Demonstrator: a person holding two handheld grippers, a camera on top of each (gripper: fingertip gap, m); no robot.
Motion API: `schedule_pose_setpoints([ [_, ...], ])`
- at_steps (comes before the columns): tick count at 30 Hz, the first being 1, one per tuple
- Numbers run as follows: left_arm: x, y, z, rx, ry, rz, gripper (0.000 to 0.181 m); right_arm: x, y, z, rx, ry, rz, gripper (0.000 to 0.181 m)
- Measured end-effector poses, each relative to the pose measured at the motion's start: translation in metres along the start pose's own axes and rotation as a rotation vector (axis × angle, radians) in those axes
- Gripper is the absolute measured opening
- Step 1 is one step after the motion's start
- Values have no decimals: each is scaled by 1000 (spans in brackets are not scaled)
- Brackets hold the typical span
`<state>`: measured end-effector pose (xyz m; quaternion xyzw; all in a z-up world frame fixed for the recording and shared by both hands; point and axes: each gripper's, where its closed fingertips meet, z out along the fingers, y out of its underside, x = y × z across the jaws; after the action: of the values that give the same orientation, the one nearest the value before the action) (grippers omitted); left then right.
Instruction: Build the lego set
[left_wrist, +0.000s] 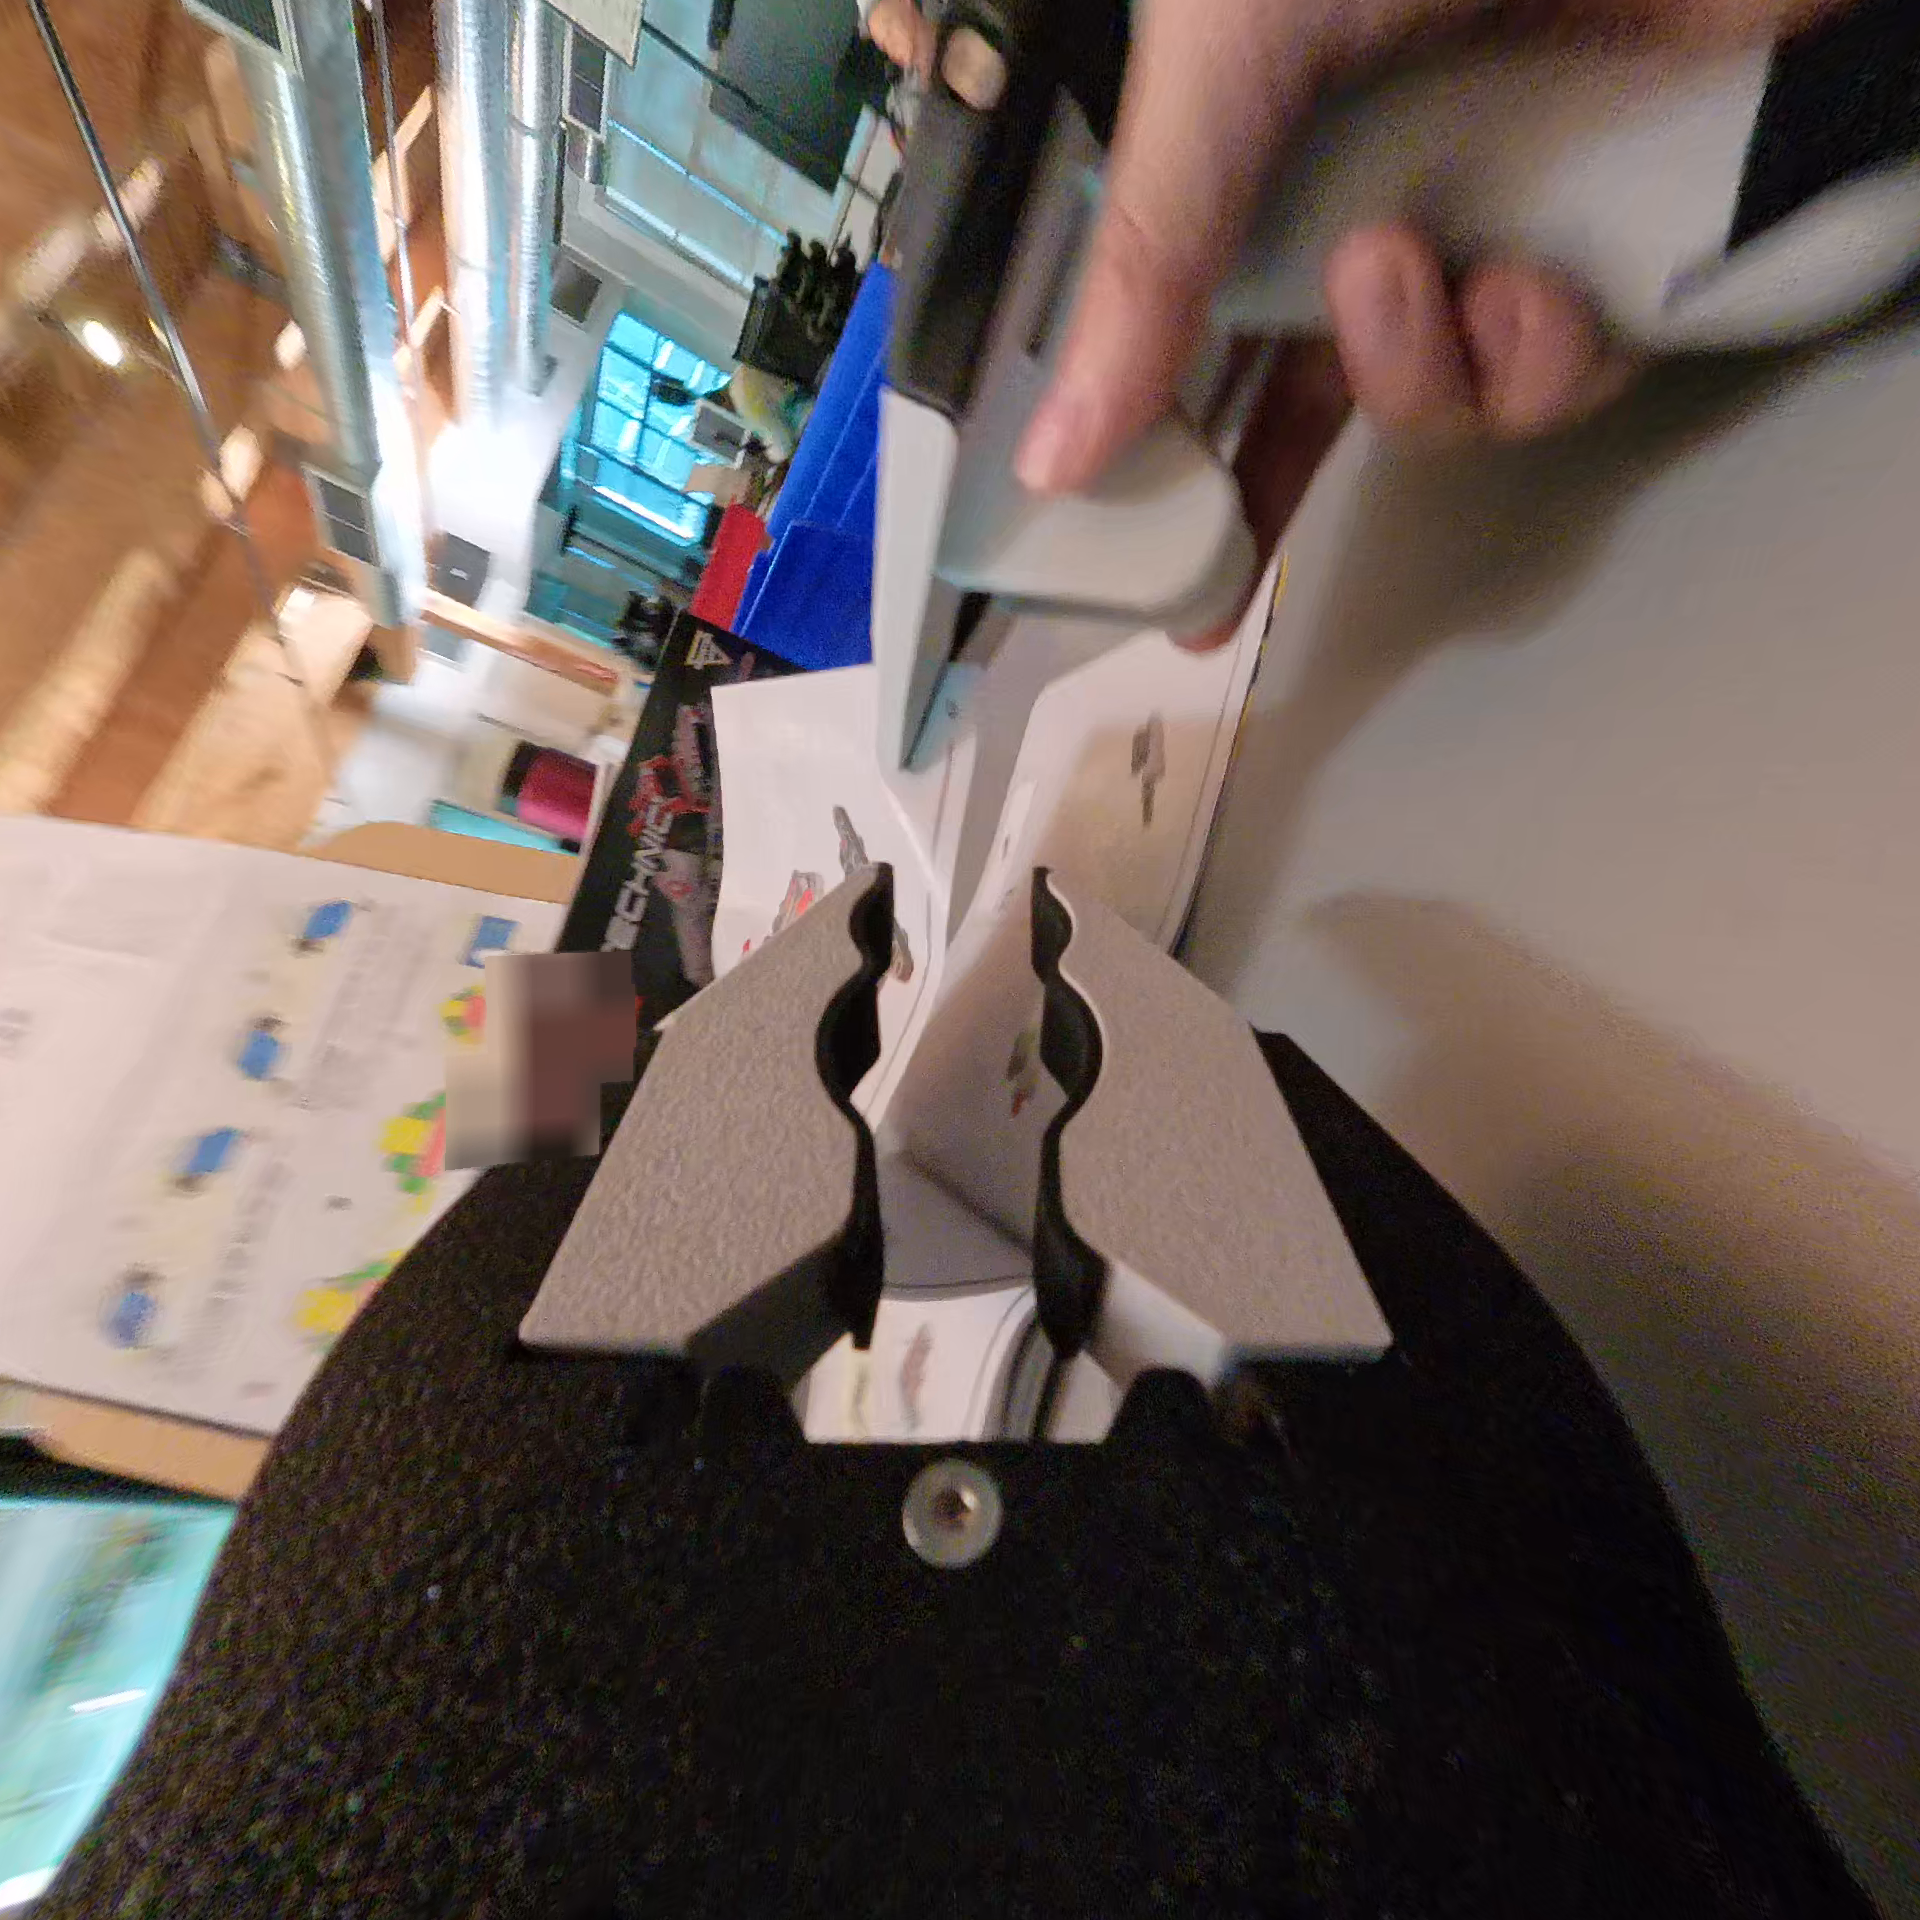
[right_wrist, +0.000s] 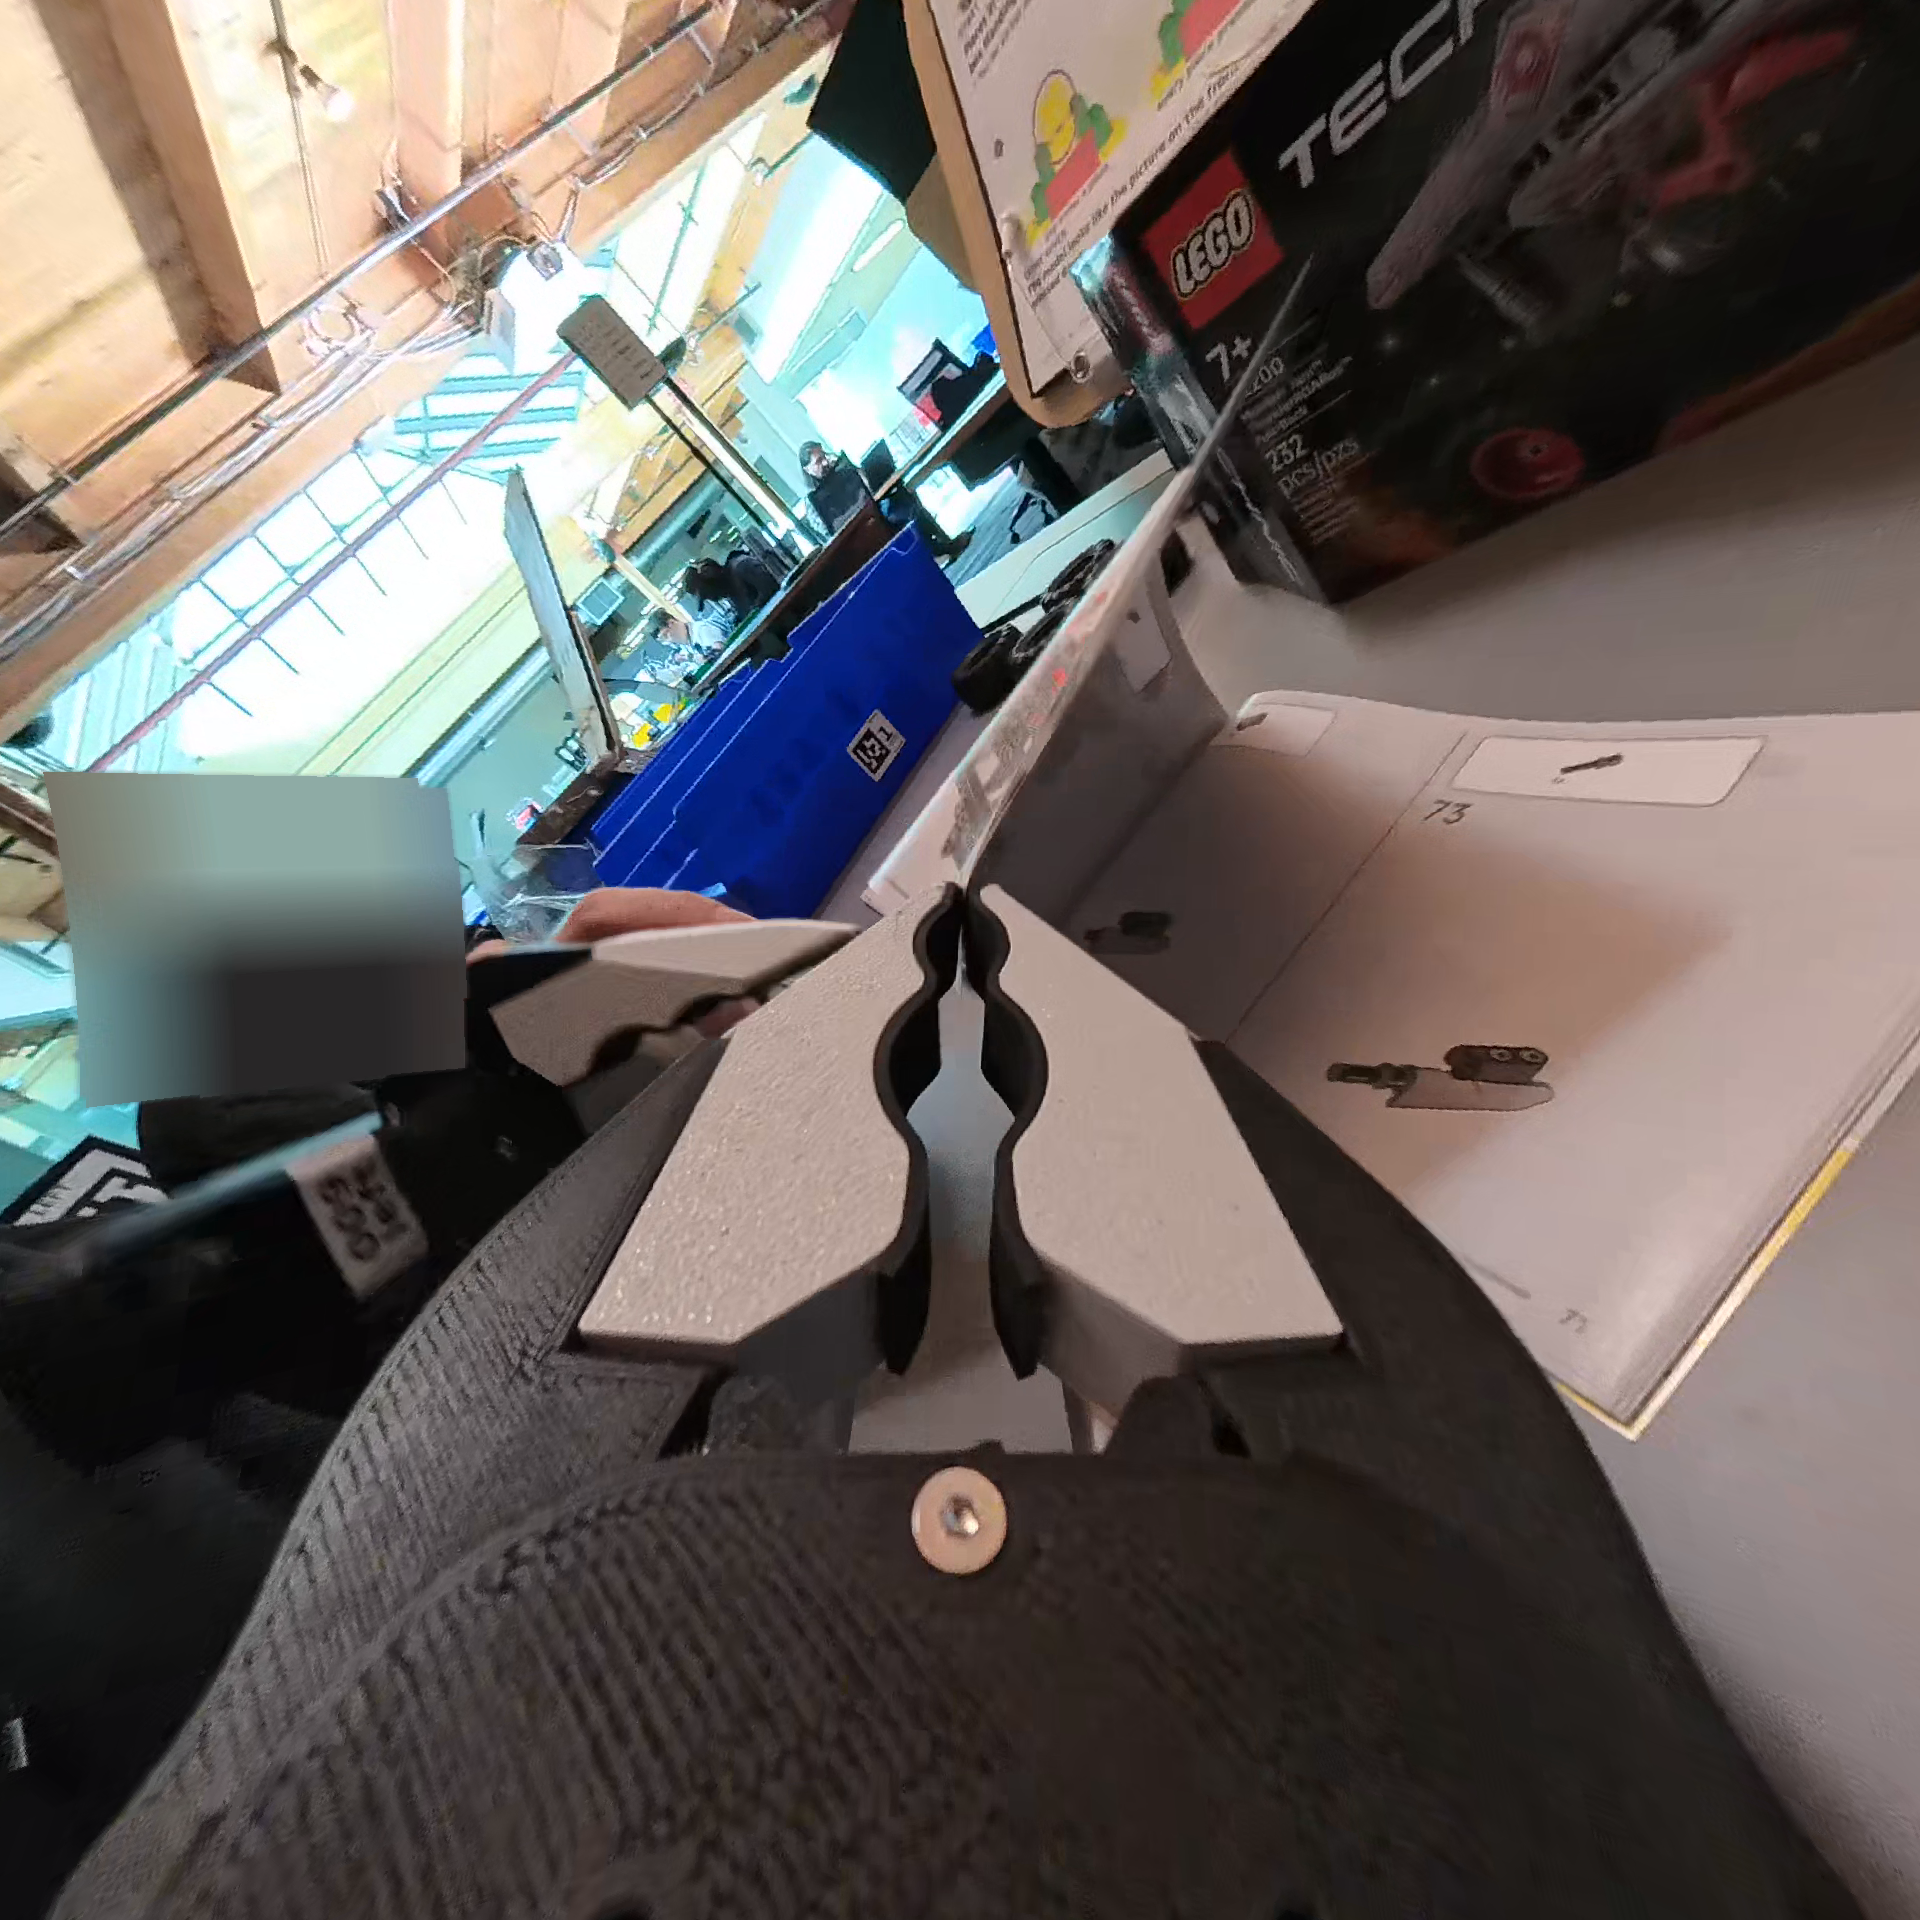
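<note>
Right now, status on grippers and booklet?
Left gripper open, empty. Right gripper shut on a booklet page. Set box behind; no bricks in hand.

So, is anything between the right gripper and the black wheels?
Yes: the raised page, apparently pinched in the right gripper, stands on edge between it and the wheels, hiding part of them.

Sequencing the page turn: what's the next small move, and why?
Probably carry the page over with the right tongs and lay it flat. They look shut on its edge, the page stands nearly upright above the open booklet, and the left tongs are open, so only the right can finish the turn.
</note>
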<state>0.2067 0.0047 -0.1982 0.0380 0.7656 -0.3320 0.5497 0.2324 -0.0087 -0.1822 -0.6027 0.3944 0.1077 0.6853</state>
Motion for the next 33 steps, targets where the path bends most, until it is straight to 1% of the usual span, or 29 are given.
schedule_pose_setpoints([
  [1, -4, -5, -1, 26, 21, -93, 23, -1, -1, 0, 0, -11, -10, 0],
  [3, -17, -6, -2, 37, 46, -266, 24, -5, -2, 2, -14, -33, -29, 0],
  [6, -33, -9, -2, 83, 142, -542, 28, -15, -1, 7, -28, -78, -71, 0],
  [8, -43, -7, -3, 111, 228, -765, 36, -21, 1, 10, -44, -85, -151, 0],
  [10, -56, -4, -5, 154, 316, -980, 37, -20, 5, 15, -76, -46, -275, 0],
  [11, -62, -1, -4, 155, 354, -1069, 38, -21, 6, 16, -82, -29, -340, 0],
  [12, -64, 4, -2, 124, 383, -1131, 42, -22, 5, 18, -82, -13, -391, 0],
  [13, -63, 7, -1, 88, 424, -1156, 49, -24, 5, 21, -83, -6, -436, 0],
  [14, -60, 7, 1, 62, 465, -1165, 52, -27, 4, 23, -80, 2, -483, 0],
  [16, -58, 6, 4, 31, 503, -1196, 48, -28, 3, 26, -72, 38, -590, 0],
  [19, -70, 1, 9, 62, 461, -1275, 40, -30, 3, 29, -81, 101, -765, 0],
  [21, -77, 3, 12, 51, 428, -1315, 40, -29, 3, 29, -101, 163, -897, 0],
  [24, -77, -1, 14, 36, 447, -1334, 45, -29, 3, 31, -130, 241, -1051, 0],
  [26, -73, -4, 16, 9, 458, -1310, 46, -29, 5, 34, -148, 270, -1123, 0],
  [28, -70, 1, 18, -39, 432, -1274, 44, -30, 6, 36, -154, 289, -1177, 0],
  [33, -67, 9, 19, -95, 400, -1232, 42, -30, 11, 39, -195, 315, -1259, 0],
])
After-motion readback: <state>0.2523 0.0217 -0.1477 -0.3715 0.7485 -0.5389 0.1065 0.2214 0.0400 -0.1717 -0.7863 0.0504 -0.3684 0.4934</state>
